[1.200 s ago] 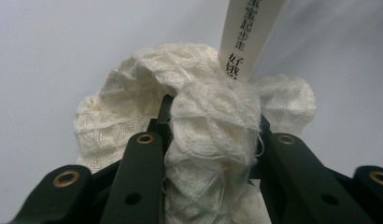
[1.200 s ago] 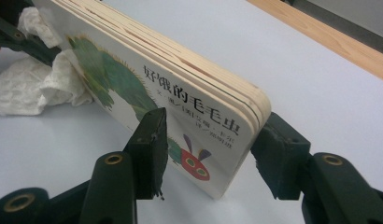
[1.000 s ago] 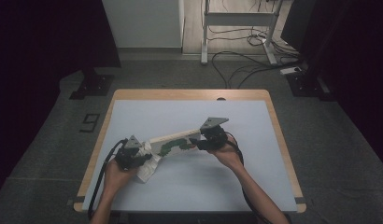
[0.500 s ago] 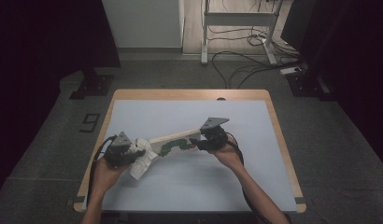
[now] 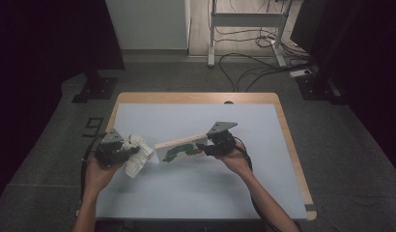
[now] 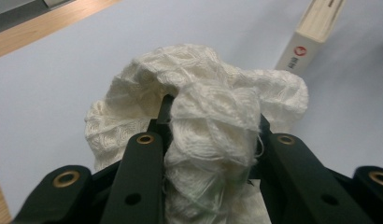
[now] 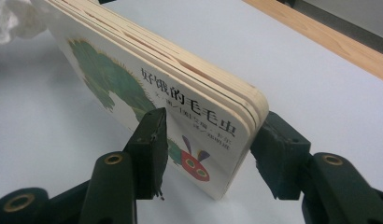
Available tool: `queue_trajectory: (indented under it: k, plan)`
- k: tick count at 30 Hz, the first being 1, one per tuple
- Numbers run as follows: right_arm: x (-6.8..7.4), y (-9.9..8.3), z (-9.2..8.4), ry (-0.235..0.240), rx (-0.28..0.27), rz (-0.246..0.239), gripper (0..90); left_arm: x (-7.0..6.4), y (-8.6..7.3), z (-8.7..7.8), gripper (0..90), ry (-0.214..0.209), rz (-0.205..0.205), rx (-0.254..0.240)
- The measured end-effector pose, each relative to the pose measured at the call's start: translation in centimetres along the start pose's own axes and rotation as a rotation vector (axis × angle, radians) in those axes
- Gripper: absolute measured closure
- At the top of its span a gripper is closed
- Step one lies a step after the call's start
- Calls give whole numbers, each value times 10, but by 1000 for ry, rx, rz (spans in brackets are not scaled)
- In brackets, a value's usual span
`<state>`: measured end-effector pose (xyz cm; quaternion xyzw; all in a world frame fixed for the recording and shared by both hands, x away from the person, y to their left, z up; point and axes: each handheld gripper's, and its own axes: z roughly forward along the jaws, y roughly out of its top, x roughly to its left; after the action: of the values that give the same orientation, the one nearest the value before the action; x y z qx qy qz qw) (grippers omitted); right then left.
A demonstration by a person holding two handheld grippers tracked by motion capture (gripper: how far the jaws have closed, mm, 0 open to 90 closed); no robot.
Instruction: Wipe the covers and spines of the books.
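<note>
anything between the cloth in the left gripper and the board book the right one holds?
Nothing visible. The left gripper is shut on the white cloth; the right gripper clamps the board book on edge. Only bare table lies between cloth and book.

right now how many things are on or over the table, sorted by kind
cloth: 1, white, bunched in the left gripper
book: 1, thick board pages, clamped at one end by the right gripper
grippers: 2
total: 4
</note>
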<state>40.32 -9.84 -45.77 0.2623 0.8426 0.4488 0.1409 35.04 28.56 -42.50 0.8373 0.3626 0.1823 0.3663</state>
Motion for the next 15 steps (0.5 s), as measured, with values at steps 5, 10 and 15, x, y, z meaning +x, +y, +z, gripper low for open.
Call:
queue_trajectory:
  k: [5,10,15]
  plan:
    - [0,0,0,1,-2,2,468,10,2,-1,678,23,-15,-6]
    - [0,-1,-1,4,-3,5,470,21,4,0,672,44,-25,-9]
    - [0,0,-1,6,-2,6,470,30,9,3,661,75,-27,-1]
